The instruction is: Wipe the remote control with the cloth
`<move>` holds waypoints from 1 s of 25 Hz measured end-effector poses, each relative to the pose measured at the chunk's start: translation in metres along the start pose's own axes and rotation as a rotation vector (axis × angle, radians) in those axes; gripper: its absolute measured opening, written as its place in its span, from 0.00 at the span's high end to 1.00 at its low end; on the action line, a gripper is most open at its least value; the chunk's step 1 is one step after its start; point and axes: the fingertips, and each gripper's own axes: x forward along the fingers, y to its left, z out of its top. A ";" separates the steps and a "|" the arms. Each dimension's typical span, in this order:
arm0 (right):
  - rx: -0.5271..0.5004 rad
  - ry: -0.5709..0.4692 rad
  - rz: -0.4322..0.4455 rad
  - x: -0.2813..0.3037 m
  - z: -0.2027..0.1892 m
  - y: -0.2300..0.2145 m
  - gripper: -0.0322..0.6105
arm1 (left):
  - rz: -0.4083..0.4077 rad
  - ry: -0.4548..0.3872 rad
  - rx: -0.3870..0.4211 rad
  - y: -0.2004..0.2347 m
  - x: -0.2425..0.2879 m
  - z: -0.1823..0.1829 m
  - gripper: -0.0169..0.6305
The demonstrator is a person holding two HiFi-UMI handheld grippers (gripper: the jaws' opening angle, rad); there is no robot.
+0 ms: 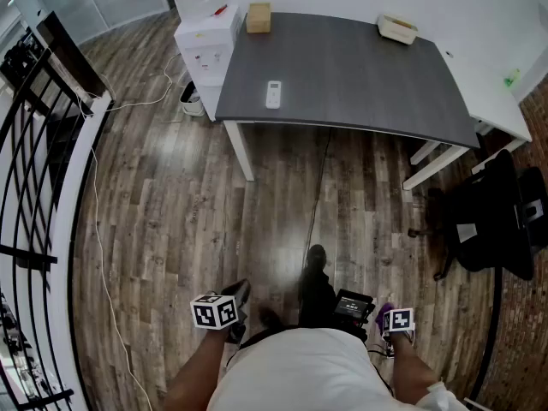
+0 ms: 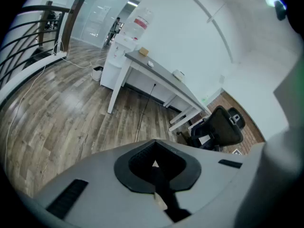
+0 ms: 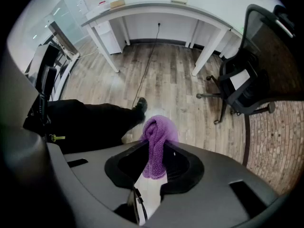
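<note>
Standing well back from table (image 1: pixel 368 84); remote control (image 1: pixel 273 93) lies near its front edge. Right tongs (image 3: pixel 154 172) clamp purple cloth (image 3: pixel 157 137); left tongs (image 2: pixel 156 175) closed, empty. Risks: bunched cloth slips out mid-wipe; unpinned remote control skids off the edge.

Head view: remote control (image 1: pixel 273 93) on table (image 1: pixel 360 75) was too small to make out its buttons. The office chair (image 1: pixel 501 221) was cut off at the right edge. Right gripper view: the cloth (image 3: pixel 156 139) had its lower end hidden inside the right gripper (image 3: pixel 153 170) opening.
</note>
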 end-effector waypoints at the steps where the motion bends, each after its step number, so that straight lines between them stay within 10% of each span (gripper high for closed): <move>1: -0.010 -0.008 -0.001 0.002 0.022 -0.006 0.81 | 0.004 -0.016 0.005 -0.005 0.010 0.017 0.97; 15: -0.188 -0.227 0.021 -0.035 0.350 -0.089 0.81 | 0.125 -0.081 0.035 -0.066 0.129 0.199 0.97; 25: -0.452 -0.561 0.049 -0.139 0.552 0.003 0.81 | 0.040 -0.094 0.150 -0.041 0.181 0.318 0.97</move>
